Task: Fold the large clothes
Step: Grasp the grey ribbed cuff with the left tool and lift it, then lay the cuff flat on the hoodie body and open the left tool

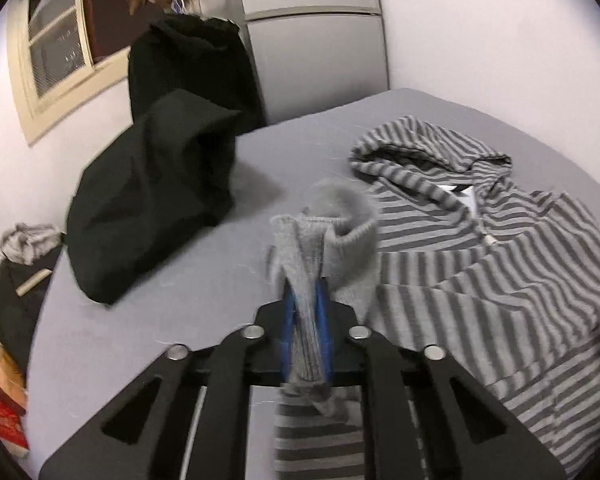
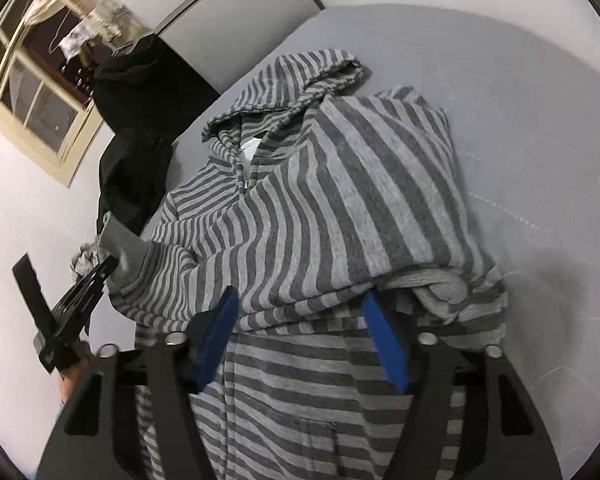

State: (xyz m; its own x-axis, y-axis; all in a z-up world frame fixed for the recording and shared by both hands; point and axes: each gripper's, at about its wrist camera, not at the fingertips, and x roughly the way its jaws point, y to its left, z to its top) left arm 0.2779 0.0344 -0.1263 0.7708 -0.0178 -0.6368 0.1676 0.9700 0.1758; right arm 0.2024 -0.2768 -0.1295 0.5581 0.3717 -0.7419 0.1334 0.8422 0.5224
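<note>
A grey striped hoodie (image 1: 480,272) lies face up on the bed, its hood toward the wall. My left gripper (image 1: 306,300) is shut on the plain grey cuff (image 1: 340,240) of one sleeve and holds it lifted off the sheet. The right wrist view shows the same hoodie (image 2: 340,184) with one side folded over the chest, and that left gripper (image 2: 112,264) with the cuff (image 2: 120,248) at the far left. My right gripper (image 2: 302,304) stands over the lower edge of the fold. Its blue pads (image 2: 384,340) are wide apart, tips tucked under the fabric.
The bed has a pale grey sheet (image 1: 260,160), (image 2: 520,100). A black garment (image 1: 152,200) is heaped at its left corner, with another dark one (image 1: 188,64) upright behind it. A window (image 1: 56,48) and grey cabinet (image 1: 316,40) line the walls. Clutter (image 1: 4,400) lies beside the bed.
</note>
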